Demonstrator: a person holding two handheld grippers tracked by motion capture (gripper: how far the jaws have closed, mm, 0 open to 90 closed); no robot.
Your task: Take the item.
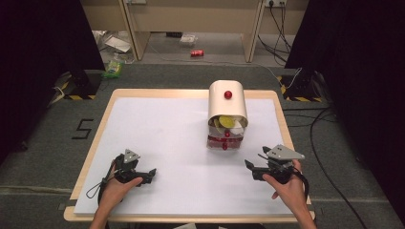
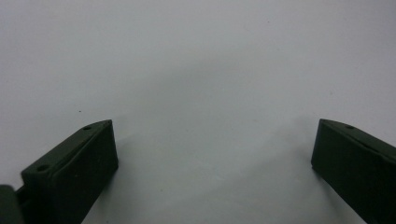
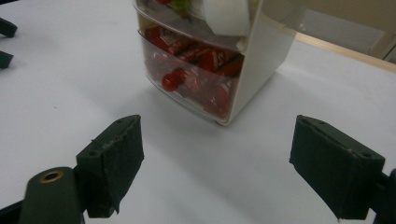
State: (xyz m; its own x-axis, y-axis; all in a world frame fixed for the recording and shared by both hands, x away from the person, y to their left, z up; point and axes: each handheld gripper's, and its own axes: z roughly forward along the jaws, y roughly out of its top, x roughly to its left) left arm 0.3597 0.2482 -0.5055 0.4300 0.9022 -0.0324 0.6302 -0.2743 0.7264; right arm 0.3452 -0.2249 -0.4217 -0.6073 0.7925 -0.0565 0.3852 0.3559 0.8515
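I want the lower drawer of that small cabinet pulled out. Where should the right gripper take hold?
Take the red knob on the lower drawer front, coming straight at the drawer cabinet from the person's side. It is the one part that sticks out of the smooth curved front, and the right gripper already faces it, open.

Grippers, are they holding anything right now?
No. The left gripper and the right gripper are both open, with nothing between their jaws.

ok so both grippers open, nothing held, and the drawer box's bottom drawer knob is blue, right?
The knob is red, not blue; the right gripper view shows it on the drawer box. The rest holds: left gripper and right gripper are open with nothing held.
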